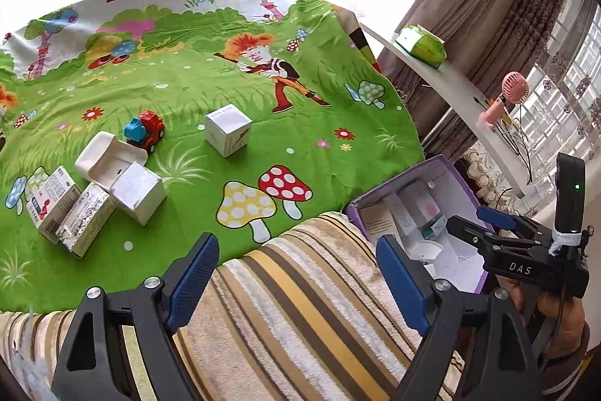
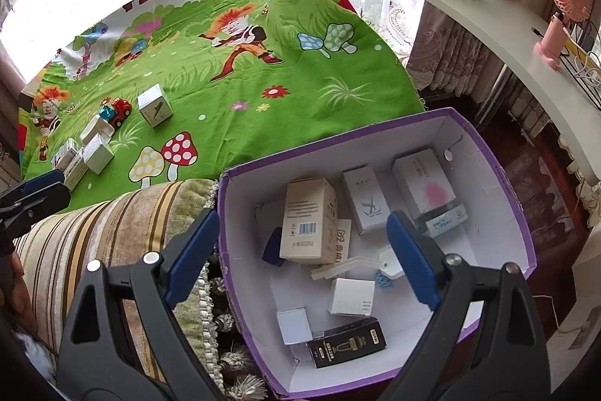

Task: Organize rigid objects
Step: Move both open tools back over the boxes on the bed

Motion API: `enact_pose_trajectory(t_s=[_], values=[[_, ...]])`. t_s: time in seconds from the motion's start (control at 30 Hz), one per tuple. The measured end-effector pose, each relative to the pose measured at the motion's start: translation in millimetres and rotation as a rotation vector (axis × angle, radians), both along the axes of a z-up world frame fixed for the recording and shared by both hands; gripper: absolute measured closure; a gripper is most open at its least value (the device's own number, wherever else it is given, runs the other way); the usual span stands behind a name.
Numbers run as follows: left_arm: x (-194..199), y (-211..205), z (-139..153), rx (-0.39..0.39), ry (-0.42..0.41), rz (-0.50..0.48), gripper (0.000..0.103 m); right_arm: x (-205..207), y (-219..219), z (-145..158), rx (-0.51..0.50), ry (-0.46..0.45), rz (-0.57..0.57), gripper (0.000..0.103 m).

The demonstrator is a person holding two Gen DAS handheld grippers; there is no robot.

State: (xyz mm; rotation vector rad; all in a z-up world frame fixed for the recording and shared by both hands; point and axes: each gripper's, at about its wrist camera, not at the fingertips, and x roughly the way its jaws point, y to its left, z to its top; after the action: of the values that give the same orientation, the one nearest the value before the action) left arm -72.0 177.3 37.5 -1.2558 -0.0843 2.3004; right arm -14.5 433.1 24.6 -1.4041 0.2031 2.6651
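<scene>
A bright window with lace curtains backs a bed spread with a green cartoon sheet [image 1: 263, 145], and that sheet is my work surface because the loose things lie scattered on it. Looking along my left gripper [image 1: 296, 284], its blue pads stand wide apart with nothing between them, hovering over the striped blanket [image 1: 300, 288] at the near edge. Ahead on the sheet a white cube box [image 1: 228, 129] stands alone, a toy truck [image 1: 144, 132] sits just beside an open white case [image 1: 107, 160], and a huddle of small cartons [image 1: 75, 209] touches it; these are still to be collected. To the right my other hand's tool hangs over the purple box. Looking along my right gripper [image 2: 300, 258], its jaws are equally wide and empty, poised above the purple box [image 2: 499, 183], which sits against the bed edge so drops are short. Inside lie a tan carton [image 2: 308, 224], several white boxes and a black one [image 2: 347, 346], jumbled flat on the bottom, presumably dropped in rather than stacked.
</scene>
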Motion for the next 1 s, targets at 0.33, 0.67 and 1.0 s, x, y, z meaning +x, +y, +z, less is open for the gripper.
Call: enact_pose_trajectory(t_s=[0.33, 0.67, 1.0], values=[[-16.6, -75.3, -10.9, 0.001, -0.05, 0.164, 0.017, -20.9, -65.8, 1.5, 0.027, -0.009, 0.16, 0.011], [-36.5, -136.7, -25.0, 0.01, -0.134, 0.35, 0.017, -52.1, -128.7, 0.3, 0.04, -0.013, 0.329, 0.011], [-60.2, -178.4, -38.7, 0.022, -0.2, 0.528, 0.016, -78.6, -183.7, -8.5, 0.073, -0.009, 0.424, 0.011]])
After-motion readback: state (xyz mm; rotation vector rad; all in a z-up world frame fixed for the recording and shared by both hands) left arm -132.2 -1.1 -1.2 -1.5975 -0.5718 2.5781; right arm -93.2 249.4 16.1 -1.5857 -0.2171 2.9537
